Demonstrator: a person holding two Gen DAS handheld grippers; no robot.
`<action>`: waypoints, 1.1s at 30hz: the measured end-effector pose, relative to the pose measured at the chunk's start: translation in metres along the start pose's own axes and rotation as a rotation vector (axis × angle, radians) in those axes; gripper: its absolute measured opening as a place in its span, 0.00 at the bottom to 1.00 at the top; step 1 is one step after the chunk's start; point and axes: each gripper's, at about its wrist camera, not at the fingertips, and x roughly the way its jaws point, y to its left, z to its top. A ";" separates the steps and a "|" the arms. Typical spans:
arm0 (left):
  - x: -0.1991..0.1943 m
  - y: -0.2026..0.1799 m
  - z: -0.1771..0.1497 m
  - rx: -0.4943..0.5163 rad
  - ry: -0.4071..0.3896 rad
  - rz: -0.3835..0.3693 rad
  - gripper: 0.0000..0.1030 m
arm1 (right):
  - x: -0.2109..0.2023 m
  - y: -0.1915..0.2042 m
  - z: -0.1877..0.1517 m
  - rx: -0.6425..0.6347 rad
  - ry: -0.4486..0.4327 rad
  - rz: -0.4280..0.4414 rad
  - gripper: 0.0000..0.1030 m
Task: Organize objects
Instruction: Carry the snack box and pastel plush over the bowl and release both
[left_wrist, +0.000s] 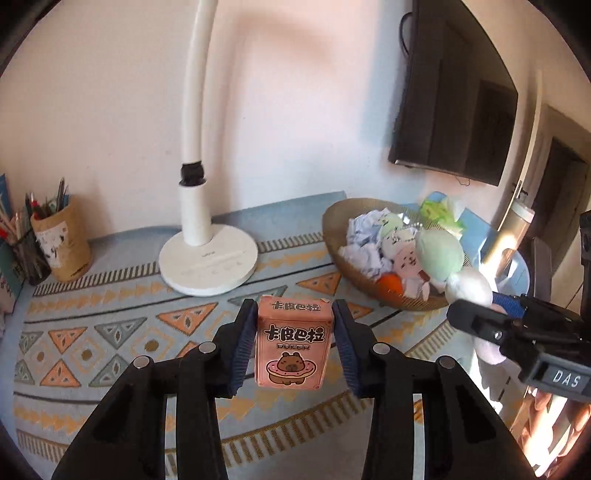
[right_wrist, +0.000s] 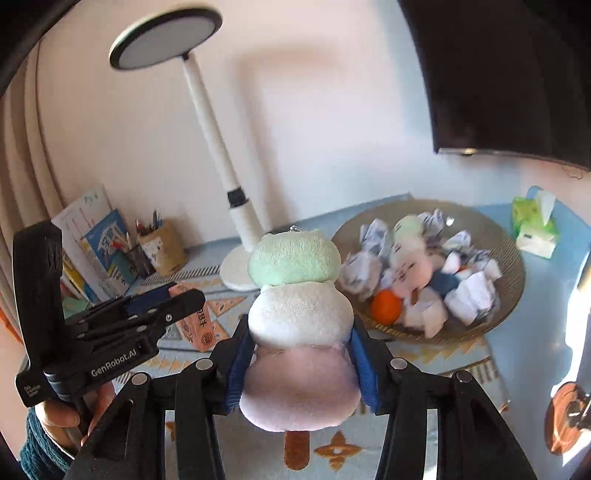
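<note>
Left gripper (left_wrist: 295, 343) has its jaws clamped on a pink card box (left_wrist: 290, 347), upright, printed face toward the camera, lifted clear of the patterned surface (left_wrist: 110, 332). Right gripper (right_wrist: 301, 354) has its jaws pressed into the sides of a plush toy (right_wrist: 299, 325), a three-ball stack of green, white and lilac on a brown stick, also held off the surface. In the left wrist view the right gripper and its toy sit at 3 o'clock from the card box, apart from it. In the right wrist view the left gripper is at 9 o'clock, a hand (right_wrist: 70, 413) in a teal sleeve on its handle. A round basket (left_wrist: 332, 236) at 1 o'clock from the card box holds crumpled paper balls (left_wrist: 364, 240), small plush toys (left_wrist: 406, 258) and something orange (right_wrist: 386, 306), probably a fruit, blurred. A white desk lamp (left_wrist: 208, 258) stands at 11 o'clock, a pen cup (left_wrist: 70, 247) at 10 o'clock by the wall. A green tissue pack (right_wrist: 535, 225) lies past the basket at 2 o'clock.
</note>
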 end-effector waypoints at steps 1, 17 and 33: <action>0.001 -0.011 0.013 0.018 -0.017 -0.024 0.37 | -0.008 -0.011 0.012 0.021 -0.042 -0.029 0.47; 0.142 -0.089 0.100 0.078 -0.030 -0.137 0.37 | 0.077 -0.145 0.067 0.298 -0.010 -0.206 0.48; 0.079 -0.018 0.085 -0.105 -0.047 -0.117 0.83 | 0.054 -0.100 0.047 0.297 0.073 -0.013 0.63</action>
